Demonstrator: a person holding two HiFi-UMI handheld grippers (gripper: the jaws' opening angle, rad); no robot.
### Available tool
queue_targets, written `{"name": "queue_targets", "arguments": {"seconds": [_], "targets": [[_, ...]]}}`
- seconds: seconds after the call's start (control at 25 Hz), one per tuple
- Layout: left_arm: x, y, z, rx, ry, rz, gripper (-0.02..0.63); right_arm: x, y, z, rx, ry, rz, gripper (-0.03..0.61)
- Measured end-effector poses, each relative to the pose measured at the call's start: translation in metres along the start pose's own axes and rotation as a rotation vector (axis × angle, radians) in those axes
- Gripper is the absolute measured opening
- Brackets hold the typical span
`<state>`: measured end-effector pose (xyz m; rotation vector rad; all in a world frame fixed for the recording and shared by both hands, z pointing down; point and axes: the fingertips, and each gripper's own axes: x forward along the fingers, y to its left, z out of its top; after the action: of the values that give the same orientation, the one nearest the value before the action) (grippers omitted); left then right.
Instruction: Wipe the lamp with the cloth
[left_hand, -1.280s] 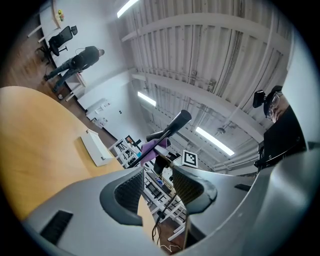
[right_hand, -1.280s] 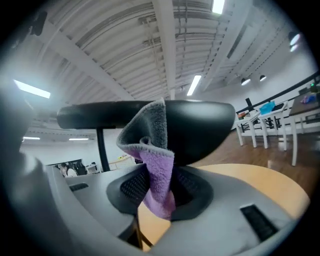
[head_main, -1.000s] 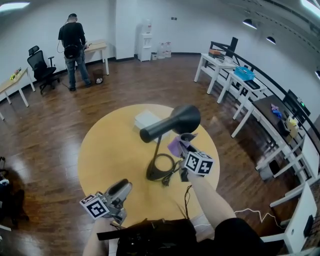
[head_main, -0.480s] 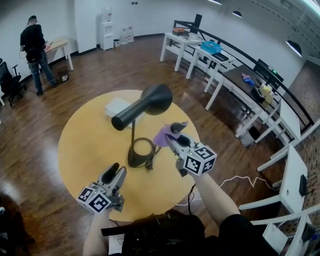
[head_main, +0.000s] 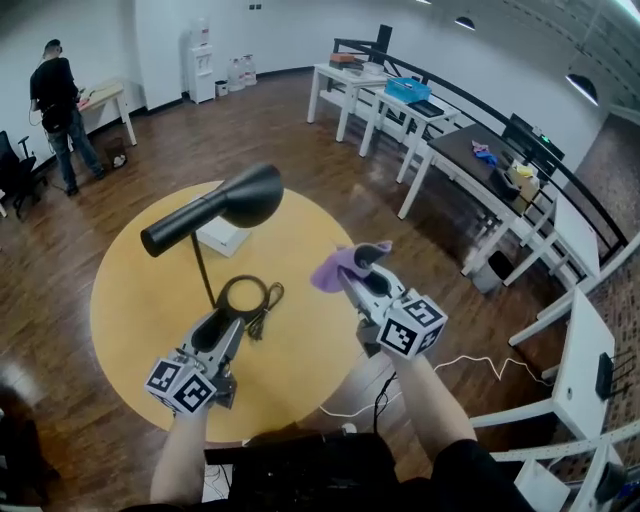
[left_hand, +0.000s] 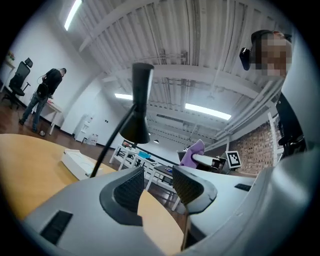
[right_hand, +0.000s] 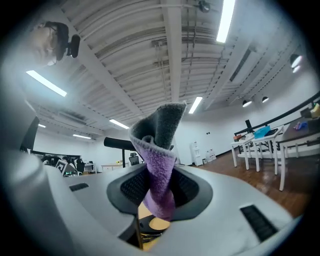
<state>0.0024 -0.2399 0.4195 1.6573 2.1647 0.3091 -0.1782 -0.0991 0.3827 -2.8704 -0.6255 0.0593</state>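
- The right gripper (head_main: 366, 262) has its jaws closed on the purple cloth (head_main: 333, 269). In the right gripper view the cloth (right_hand: 158, 165) is pinched between the pads, and a loose fold stands up above them.
- The cloth was close under the head of the lamp (head_main: 215, 212) a moment ago. It is now held in the air to the right of the head, clearly apart from it and touching nothing.
- The left gripper (head_main: 222, 327) has moved from the near edge of the bench (head_main: 135, 315) towards the far side. It now sits over the bench top, just on the near side of the lamp's ring-shaped base (head_main: 240, 296).
- The left gripper view shows its jaws apart with nothing between them; only the bench edge shows through the gap. The lamp (left_hand: 136, 107) rises just ahead and to the left in that view.
- The lamp stands upright left of centre on the round bench, with its dark head pointing left and its stem running down to the base. Its cable (head_main: 264, 312) lies bunched just right of the base, and a white box (head_main: 222, 238) sits beyond the stem.
- A person (head_main: 55, 88) stands at a desk far off to the left, uninvolved.
- No wiping contact exists at this moment, and the task reads as between strokes rather than finished. The right gripper must bring the cloth back left onto the head or stem.
- With the left jaws open so near the base, the left gripper looks placed to steady the lamp, though it has not taken hold.
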Motion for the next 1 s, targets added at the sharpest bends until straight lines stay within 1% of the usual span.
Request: {"name": "queue_targets", "arguments": {"seconds": [0.16,0.24,0.32,0.4,0.52,0.6,0.72,0.84,0.92,1.0], "targets": [[0.05,-0.048,-0.021,0.013,-0.045,0.028,0.175,-0.049,-0.043,0.014,-0.019,-0.023,0.036,0.11],[0.074,-0.072,-0.031,0.011,-0.07,0.032,0.175,-0.077,-0.061,0.026,-0.035,-0.022,0.052,0.11],[0.1,-0.092,-0.043,0.003,-0.085,0.036,0.175,-0.101,-0.084,0.04,-0.03,-0.023,0.067,0.11],[0.13,-0.108,-0.056,-0.005,-0.084,0.03,0.175,-0.124,-0.108,0.055,-0.03,-0.028,0.067,0.11],[0.177,-0.126,-0.079,-0.012,-0.055,-0.002,0.172,-0.151,-0.145,0.073,-0.038,-0.06,0.036,0.11],[0.209,-0.133,-0.09,-0.013,-0.041,-0.022,0.172,-0.162,-0.171,0.081,-0.02,-0.088,0.014,0.11],[0.253,-0.137,-0.102,-0.02,-0.043,-0.046,0.173,-0.164,-0.205,0.08,-0.01,-0.086,0.011,0.11],[0.299,-0.13,-0.109,-0.025,-0.062,-0.056,0.172,-0.149,-0.242,0.079,-0.063,-0.046,0.039,0.11],[0.331,-0.118,-0.111,-0.016,-0.072,-0.046,0.172,-0.129,-0.272,0.083,-0.105,-0.023,0.066,0.11],[0.359,-0.101,-0.108,0.0,-0.089,-0.014,0.172,-0.104,-0.305,0.09,-0.12,0.0,0.09,0.11]]}}
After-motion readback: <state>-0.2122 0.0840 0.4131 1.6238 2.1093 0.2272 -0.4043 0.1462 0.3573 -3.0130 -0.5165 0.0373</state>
